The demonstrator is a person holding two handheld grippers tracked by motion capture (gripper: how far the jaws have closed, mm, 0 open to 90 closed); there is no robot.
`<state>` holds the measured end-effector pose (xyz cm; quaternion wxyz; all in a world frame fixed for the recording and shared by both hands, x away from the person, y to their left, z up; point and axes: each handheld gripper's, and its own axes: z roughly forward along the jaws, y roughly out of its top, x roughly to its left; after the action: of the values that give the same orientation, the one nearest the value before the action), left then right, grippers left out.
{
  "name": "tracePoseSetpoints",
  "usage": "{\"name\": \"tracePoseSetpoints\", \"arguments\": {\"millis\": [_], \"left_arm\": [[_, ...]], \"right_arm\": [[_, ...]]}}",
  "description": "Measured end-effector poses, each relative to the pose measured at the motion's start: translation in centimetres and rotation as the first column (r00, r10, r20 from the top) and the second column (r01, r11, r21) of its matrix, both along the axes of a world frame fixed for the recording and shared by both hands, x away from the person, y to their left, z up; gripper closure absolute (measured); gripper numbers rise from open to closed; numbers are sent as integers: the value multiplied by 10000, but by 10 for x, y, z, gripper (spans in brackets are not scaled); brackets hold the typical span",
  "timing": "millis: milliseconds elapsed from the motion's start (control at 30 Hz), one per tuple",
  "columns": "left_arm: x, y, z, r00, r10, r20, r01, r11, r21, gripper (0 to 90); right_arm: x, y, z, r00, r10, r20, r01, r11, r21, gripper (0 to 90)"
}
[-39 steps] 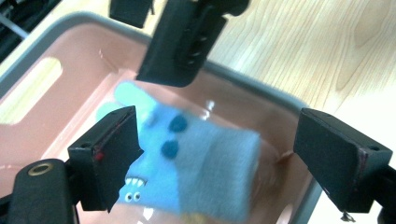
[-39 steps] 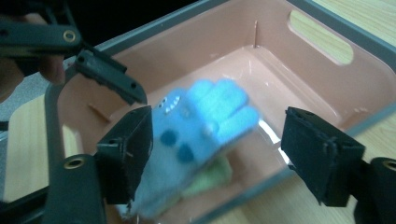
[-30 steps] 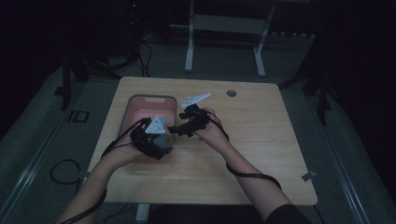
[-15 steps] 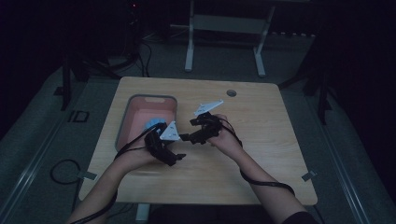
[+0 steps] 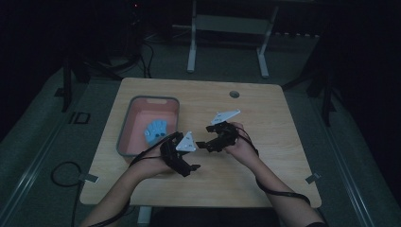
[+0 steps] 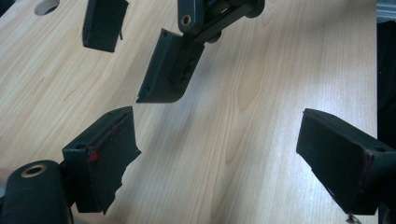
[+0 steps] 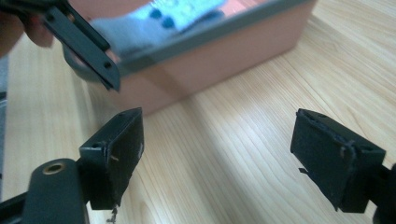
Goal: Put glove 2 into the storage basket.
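The pale blue cloth (image 5: 155, 131) lies inside the pink bin (image 5: 126, 135), near the middle of its floor, clear of the grey rim. In the right gripper view the cloth (image 7: 187, 11) shows over the bin's near wall (image 7: 219, 56), blurred.

The bin sits on the left part of the wooden table (image 5: 265, 118), its long side close to the table's left edge. To the right of the bin the tabletop is bare wood as far as the right edge, apart from a round hole (image 5: 234, 94) near the far edge.

The left gripper (image 5: 187, 163) hovers just beside the bin's near right corner, and its jaws stand wide apart over bare wood with nothing between them. The right gripper (image 5: 204, 142) is a little farther from the bin, facing the left one, near it but apart. Its jaws are also spread wide and empty, pointing toward the bin's wall.
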<state>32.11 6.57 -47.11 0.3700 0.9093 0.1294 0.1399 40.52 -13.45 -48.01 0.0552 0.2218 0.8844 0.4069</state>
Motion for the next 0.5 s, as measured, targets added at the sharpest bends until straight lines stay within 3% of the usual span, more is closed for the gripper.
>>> {"name": "tracePoseSetpoints", "arguments": {"millis": [133,167,333,500], "left_arm": [[-2,-7,-4,9996,-208,-195,203,9994,-271,126],[-2,-9,-7,9986,-301,-436,287,9990,-340,125],[-4,-18,-20,9968,-443,-664,438,9990,-89,86],[-6,-25,-31,9942,-620,-879,601,9979,-247,76]], "right_arm": [[-3,-12,-8,9997,40,-248,-38,10000,76,174],[-4,-13,-10,9996,47,-271,-46,10000,7,174],[-10,-20,-24,9991,128,-399,-138,9996,-249,174],[-17,-26,-36,9988,253,-425,-271,9988,-420,168]]}}
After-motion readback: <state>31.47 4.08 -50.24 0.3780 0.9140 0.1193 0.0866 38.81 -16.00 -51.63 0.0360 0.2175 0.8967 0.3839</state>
